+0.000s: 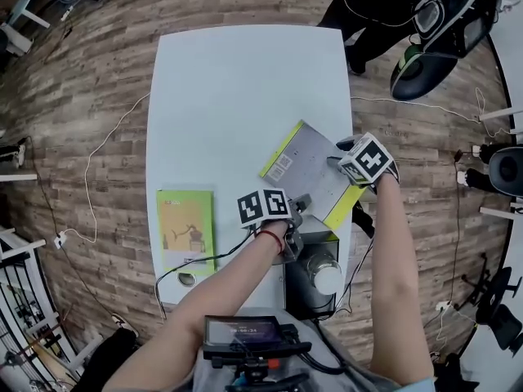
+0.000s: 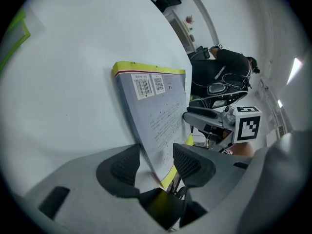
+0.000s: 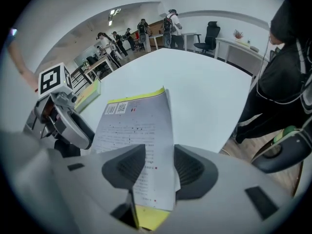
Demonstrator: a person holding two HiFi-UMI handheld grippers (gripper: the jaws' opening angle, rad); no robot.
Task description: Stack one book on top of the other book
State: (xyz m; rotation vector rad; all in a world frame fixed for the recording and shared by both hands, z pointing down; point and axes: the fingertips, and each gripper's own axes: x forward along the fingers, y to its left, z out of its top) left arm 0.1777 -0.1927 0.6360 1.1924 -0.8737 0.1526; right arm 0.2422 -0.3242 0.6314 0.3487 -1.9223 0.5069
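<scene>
On the left of the table (image 1: 245, 80), the green book (image 1: 186, 229) is lying flat and untouched, well apart from both claws. The left gripper (image 2: 156, 161) is sitting at the near corner of the grey book (image 1: 310, 166), its jaws standing apart with the book's edge running between them; the pads are not seen pressing on it. The grey book is lying on the right side of the table, cover down, with one corner seeming to be reaching past the table's edge. The right gripper (image 3: 158, 167) is pointing steeply down over the book's far right corner, jaws likewise apart, the cover showing through the gap and nothing clamped.

Judgement: the pick-up of the grey book is in hand and no stacking is done yet. The next move is calling for both claws to be closing on the book's edges, then lifting it level, carrying it leftward and setting it squarely on the green book
</scene>
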